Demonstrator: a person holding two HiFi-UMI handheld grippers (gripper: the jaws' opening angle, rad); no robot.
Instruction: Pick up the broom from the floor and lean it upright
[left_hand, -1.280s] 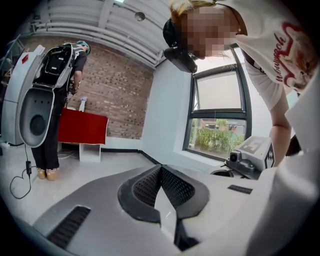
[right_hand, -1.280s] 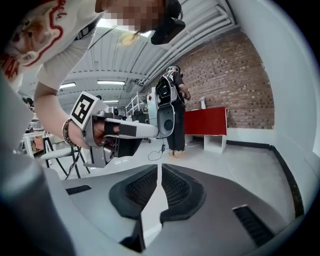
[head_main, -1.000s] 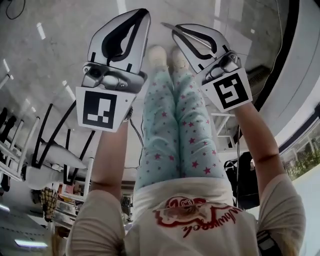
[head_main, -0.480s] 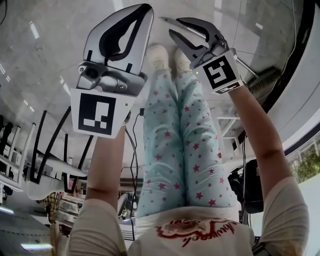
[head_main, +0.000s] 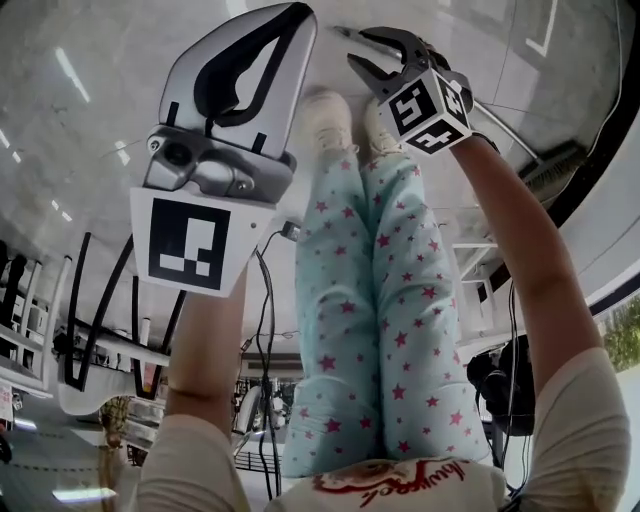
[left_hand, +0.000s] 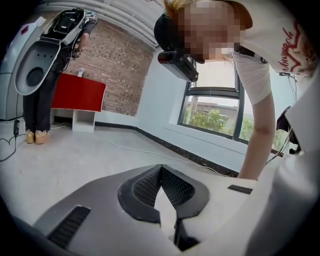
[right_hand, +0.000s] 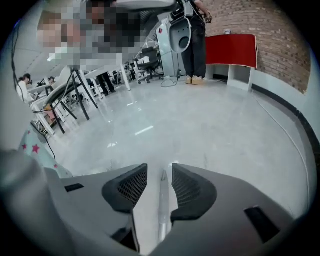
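Silver broom handle (right_hand: 162, 200) flat on the pale glossy floor (right_hand: 210, 125) in the right gripper view, lying lengthwise in the gap between the dark ribbed pads (right_hand: 192, 187) of the right gripper (right_hand: 159, 170). Jaws apart, just opened wider, not pinching: handle between them but unclamped, with a strip of floor visible along its left side. Beyond, a red cabinet (right_hand: 231, 50) against a brick wall (right_hand: 280, 35), a standing person (right_hand: 197, 40) beside it, black-legged tables (right_hand: 70, 95) at left, and star-printed trousers (right_hand: 31, 147) at the left edge. Next, the left gripper view: left gripper (left_hand: 160, 169) with fingertips pressed together and nothing between the pads, pointed across bare floor toward a window (left_hand: 215, 112). Red cabinet and brick wall again at left, a bare forearm (left_hand: 260, 130) at right. Last, the head view, looking steeply down: both grippers held out over the floor, ahead of pale shoes (head_main: 335, 115). Left gripper large and near, closed to a point. Right gripper farther off, jaws parted on either side of the broom handle near its end. Broom handle down on the ground, not yet lifted, thin shaft passing under the right gripper and off toward the right edge.
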